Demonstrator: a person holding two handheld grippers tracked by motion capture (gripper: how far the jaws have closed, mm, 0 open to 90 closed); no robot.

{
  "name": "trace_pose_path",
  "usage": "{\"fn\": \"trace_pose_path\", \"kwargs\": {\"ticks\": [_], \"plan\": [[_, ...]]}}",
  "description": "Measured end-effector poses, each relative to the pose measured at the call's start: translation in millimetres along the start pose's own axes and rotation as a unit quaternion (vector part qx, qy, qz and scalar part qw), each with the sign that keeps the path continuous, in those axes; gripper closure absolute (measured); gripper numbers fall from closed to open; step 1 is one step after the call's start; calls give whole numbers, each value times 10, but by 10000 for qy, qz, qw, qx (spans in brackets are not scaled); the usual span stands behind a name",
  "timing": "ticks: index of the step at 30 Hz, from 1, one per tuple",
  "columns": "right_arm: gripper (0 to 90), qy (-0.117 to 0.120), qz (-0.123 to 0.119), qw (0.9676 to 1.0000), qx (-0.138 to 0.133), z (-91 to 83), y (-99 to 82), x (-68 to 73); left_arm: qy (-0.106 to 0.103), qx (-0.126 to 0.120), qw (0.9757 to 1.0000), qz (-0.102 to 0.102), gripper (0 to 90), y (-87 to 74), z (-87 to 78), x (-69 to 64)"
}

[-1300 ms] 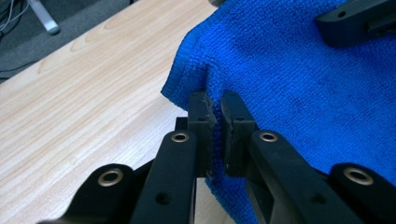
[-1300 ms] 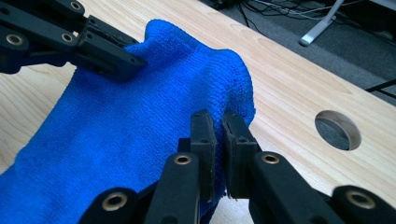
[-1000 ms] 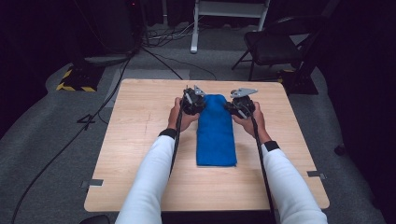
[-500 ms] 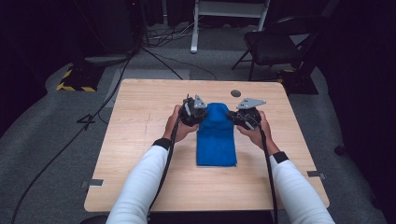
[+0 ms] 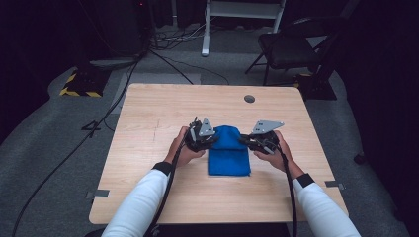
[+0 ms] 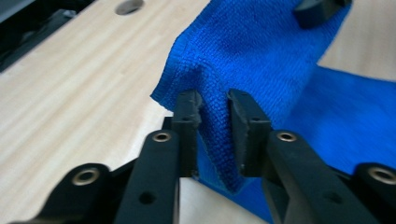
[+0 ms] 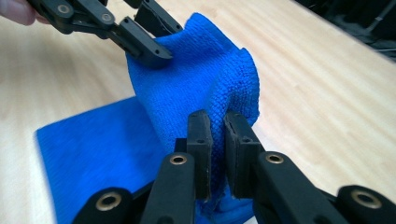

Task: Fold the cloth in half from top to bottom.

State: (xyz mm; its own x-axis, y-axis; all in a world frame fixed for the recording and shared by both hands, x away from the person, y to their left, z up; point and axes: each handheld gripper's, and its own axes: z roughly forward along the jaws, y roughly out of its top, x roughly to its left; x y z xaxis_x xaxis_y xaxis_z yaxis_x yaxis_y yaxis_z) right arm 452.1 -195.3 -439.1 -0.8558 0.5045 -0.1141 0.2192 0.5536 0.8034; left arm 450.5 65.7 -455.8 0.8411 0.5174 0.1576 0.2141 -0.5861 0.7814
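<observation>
On the surface (image 5: 148, 148), the blue cloth (image 5: 227, 157) now lies shorter — its far edge has travelled toward you, so the fold is nearly laid. Your left gripper (image 6: 214, 109) has just been opening, cloth between its fingers; your right gripper (image 7: 217, 135) pinches its corner.

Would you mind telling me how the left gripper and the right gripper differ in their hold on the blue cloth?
The left gripper shows a wider gap between its jaws, which have just been opening; the cloth bunches loosely there. The right gripper has a narrower gap, with the fabric pinched tight. In the high view the left gripper sits at the cloth's left corner, the right gripper at its right corner. Both lift the far edge above the table.
</observation>
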Motion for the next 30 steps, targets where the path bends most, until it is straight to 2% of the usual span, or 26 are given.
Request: {"fn": "trace_pose_path", "kwargs": {"ticks": [3,6,8,13,18,23,30], "plan": [[805,114,12,9999,84,-24,-75,57,-139,12,9999,27,705,-88,-37,-74],[771,211,-77,9996,189,-39,-155,153,-215,34,9997,66,670,-182,-76,-164],[768,275,-134,9992,267,-48,-217,219,-303,73,9994,151,674,-242,-101,-226],[675,321,-114,9987,389,-99,-366,313,-398,317,9976,468,616,-285,-186,-383],[589,362,-98,9977,566,-202,-494,373,-528,404,9969,409,543,-321,-315,-477],[527,283,-3,9977,615,-306,-597,402,-608,583,9958,348,492,-406,-402,-576],[480,173,196,9979,595,-460,-698,444,-681,784,9936,453,474,-532,-533,-693]]}}
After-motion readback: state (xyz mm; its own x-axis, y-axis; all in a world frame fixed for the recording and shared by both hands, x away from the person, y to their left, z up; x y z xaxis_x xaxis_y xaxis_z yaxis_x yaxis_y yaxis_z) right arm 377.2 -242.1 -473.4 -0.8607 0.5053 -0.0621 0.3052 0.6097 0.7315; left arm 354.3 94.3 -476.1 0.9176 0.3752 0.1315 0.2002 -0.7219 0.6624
